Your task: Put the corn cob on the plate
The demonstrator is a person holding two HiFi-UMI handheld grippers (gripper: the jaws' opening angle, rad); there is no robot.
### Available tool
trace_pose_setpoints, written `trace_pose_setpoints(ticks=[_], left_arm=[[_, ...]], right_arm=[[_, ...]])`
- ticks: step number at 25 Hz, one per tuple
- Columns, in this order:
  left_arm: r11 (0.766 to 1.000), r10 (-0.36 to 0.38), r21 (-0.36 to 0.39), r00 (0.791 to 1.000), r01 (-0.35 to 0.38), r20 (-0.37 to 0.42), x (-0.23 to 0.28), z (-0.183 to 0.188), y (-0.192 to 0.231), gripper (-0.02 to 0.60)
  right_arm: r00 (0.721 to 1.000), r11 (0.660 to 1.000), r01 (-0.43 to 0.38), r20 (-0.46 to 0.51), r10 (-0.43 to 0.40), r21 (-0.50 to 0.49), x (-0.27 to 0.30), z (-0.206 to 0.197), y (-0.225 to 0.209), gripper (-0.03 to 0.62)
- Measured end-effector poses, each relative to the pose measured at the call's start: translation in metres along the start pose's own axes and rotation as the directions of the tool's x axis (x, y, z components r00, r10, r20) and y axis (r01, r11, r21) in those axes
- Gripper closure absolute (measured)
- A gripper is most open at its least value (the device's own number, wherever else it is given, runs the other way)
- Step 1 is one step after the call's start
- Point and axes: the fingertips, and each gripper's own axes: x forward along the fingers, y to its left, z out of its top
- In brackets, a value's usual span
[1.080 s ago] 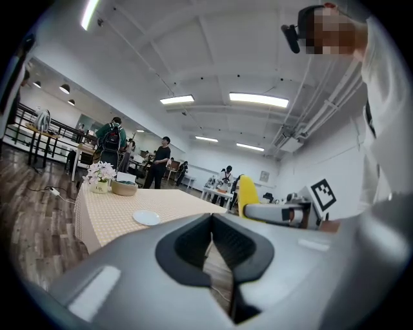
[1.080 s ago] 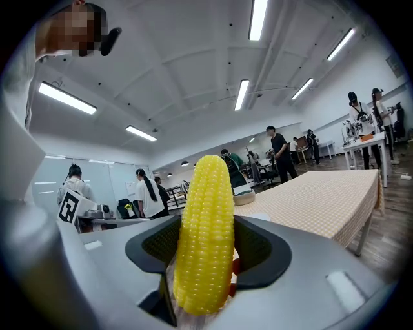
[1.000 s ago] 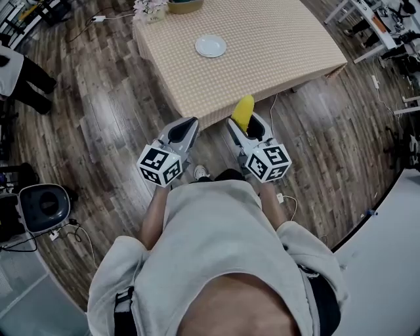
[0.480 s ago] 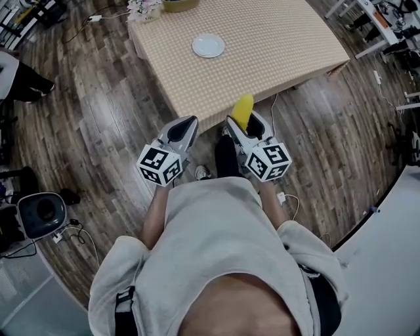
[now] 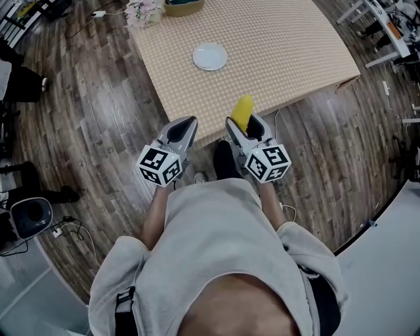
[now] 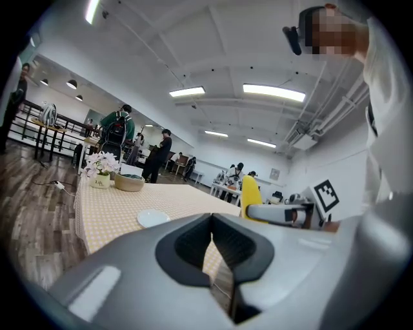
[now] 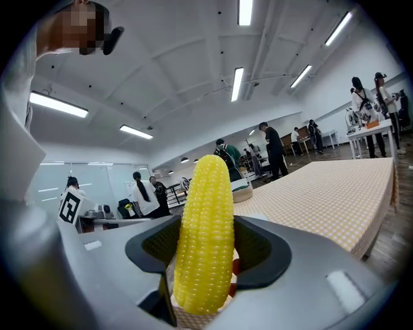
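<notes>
The yellow corn cob (image 5: pixel 243 111) stands upright between the jaws of my right gripper (image 5: pixel 241 125), which is shut on it. Up close in the right gripper view, the corn cob (image 7: pixel 205 242) fills the middle of the right gripper (image 7: pixel 205 258). It hangs over the near edge of the checkered table (image 5: pixel 275 59). The small white plate (image 5: pixel 210 56) lies bare further back on the table, and it shows as the plate (image 6: pixel 153 219) in the left gripper view. My left gripper (image 5: pixel 182 130) floats beside the right one over the floor, jaws together and holding nothing.
A pot of flowers (image 5: pixel 146 11) and a bowl (image 5: pixel 182 6) stand at the table's far edge. Dark wooden floor surrounds the table, with cables and a round device (image 5: pixel 29 216) at the left. Several people stand in the room's background.
The table and plate have drawn nearer in the head view as both grippers moved forward together. The corn cob now reaches over the table's edge. Neither grip has changed.
</notes>
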Motion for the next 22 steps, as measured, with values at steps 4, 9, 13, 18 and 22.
trace_pose_setpoints(ticks=[4, 9, 13, 18, 22], left_arm=[[1.000, 0.022, 0.002, 1.000, -0.022, -0.003, 0.044, 0.019, 0.020, 0.574], [0.998, 0.060, 0.021, 0.998, -0.060, 0.022, 0.089, 0.053, 0.042, 0.574], [0.995, 0.099, 0.029, 0.995, -0.100, 0.034, 0.118, 0.077, 0.059, 0.574], [0.988, 0.148, 0.038, 0.988, -0.150, 0.050, 0.142, 0.101, 0.077, 0.574], [0.984, 0.174, 0.032, 0.984, -0.175, 0.050, 0.148, 0.108, 0.091, 0.574]], right_arm=[[1.000, 1.000, -0.027, -0.009, 0.027, 0.008, 0.034, 0.019, -0.035, 0.341], [0.997, 0.998, -0.070, -0.014, 0.070, 0.002, 0.074, 0.048, -0.070, 0.341], [0.993, 0.993, -0.119, -0.010, 0.119, -0.010, 0.107, 0.076, -0.092, 0.341], [0.985, 0.984, -0.174, -0.003, 0.174, -0.020, 0.136, 0.105, -0.109, 0.341], [0.982, 0.982, -0.187, -0.014, 0.186, -0.017, 0.155, 0.112, -0.119, 0.341]])
